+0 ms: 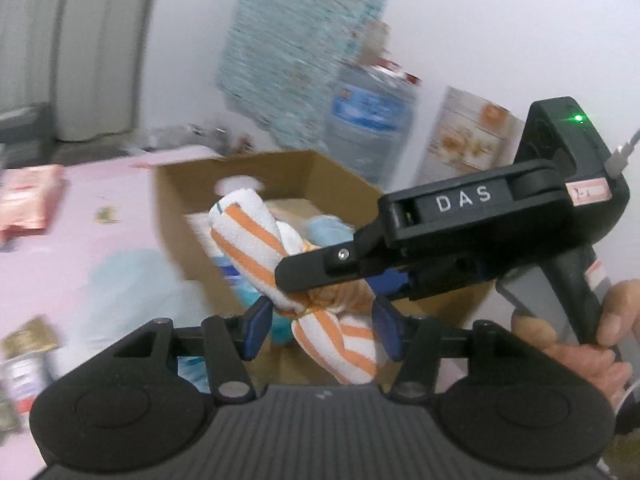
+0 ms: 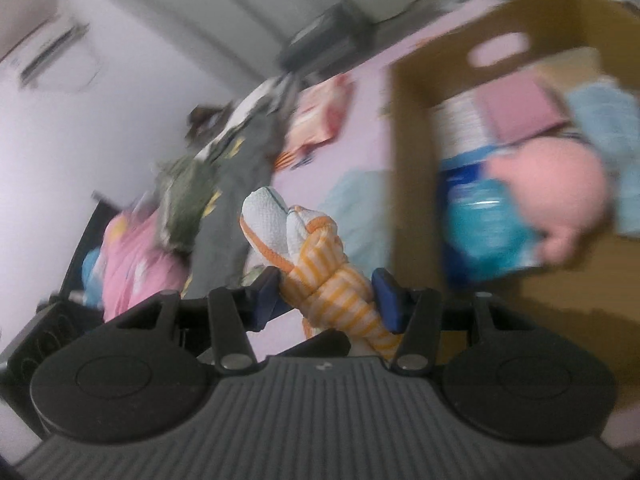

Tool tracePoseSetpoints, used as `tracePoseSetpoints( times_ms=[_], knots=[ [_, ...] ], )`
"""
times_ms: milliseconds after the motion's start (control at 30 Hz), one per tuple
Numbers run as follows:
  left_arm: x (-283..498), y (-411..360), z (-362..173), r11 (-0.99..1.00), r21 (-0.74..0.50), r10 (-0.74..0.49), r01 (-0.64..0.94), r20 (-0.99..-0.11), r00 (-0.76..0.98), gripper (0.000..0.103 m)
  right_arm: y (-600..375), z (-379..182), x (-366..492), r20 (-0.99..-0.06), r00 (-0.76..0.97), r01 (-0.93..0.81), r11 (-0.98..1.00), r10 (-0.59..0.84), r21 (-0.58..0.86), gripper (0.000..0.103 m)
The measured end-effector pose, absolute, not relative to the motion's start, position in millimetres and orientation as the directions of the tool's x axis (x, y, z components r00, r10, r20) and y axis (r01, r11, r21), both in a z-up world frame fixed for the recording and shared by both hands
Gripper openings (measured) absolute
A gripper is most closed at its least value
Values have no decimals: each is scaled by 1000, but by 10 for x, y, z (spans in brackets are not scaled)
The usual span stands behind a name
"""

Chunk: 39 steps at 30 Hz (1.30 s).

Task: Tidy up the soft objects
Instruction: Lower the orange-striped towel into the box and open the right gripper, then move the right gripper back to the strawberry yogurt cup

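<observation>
A knotted white towel with orange stripes point(image 1: 256, 252) hangs in the air in front of an open cardboard box point(image 1: 176, 216). My left gripper point(image 1: 320, 320) has its blue pads on either side of the towel's lower part. My right gripper point(image 2: 328, 292) is shut on the knot of the same towel point(image 2: 324, 264); its black body point(image 1: 460, 216) reaches in from the right in the left wrist view. The box point(image 2: 412, 184) holds a pink soft ball point(image 2: 560, 188), a light blue cloth point(image 2: 608, 128) and blue packets.
The box stands on a pink sheet point(image 1: 92, 208) with a red-pink packet point(image 1: 28, 204) at the left. A water jug point(image 1: 368, 120) stands behind the box. A heap of grey and pink clothes point(image 2: 192, 208) lies beyond the towel in the right wrist view.
</observation>
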<state>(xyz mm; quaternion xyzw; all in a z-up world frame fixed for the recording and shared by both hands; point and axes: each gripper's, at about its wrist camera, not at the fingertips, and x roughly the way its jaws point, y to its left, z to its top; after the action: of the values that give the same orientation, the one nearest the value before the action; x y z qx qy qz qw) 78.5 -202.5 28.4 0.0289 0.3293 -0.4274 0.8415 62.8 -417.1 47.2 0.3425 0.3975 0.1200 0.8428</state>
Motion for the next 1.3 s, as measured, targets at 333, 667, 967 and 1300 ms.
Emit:
tracePoseSetpoints(
  times_ms=[333, 667, 967, 1300],
  knots=[
    [905, -2323, 106, 610, -262, -699, 748, -623, 352, 56, -5076, 390, 268, -713, 697, 322, 853, 80, 411, 50],
    [934, -2034, 125, 679, -230, -642, 697, -647, 411, 56, -5167, 279, 227, -763, 616, 407, 908, -195, 97, 56],
    [928, -1591, 141, 747, -216, -594, 628, -640, 487, 57, -4996, 516, 221, -727, 670, 392, 903, -149, 177, 56],
    [912, -759, -4, 876, -192, -449, 443, -659, 603, 58, -4450, 631, 547, -690, 701, 213, 872, 177, 440, 56]
  ],
)
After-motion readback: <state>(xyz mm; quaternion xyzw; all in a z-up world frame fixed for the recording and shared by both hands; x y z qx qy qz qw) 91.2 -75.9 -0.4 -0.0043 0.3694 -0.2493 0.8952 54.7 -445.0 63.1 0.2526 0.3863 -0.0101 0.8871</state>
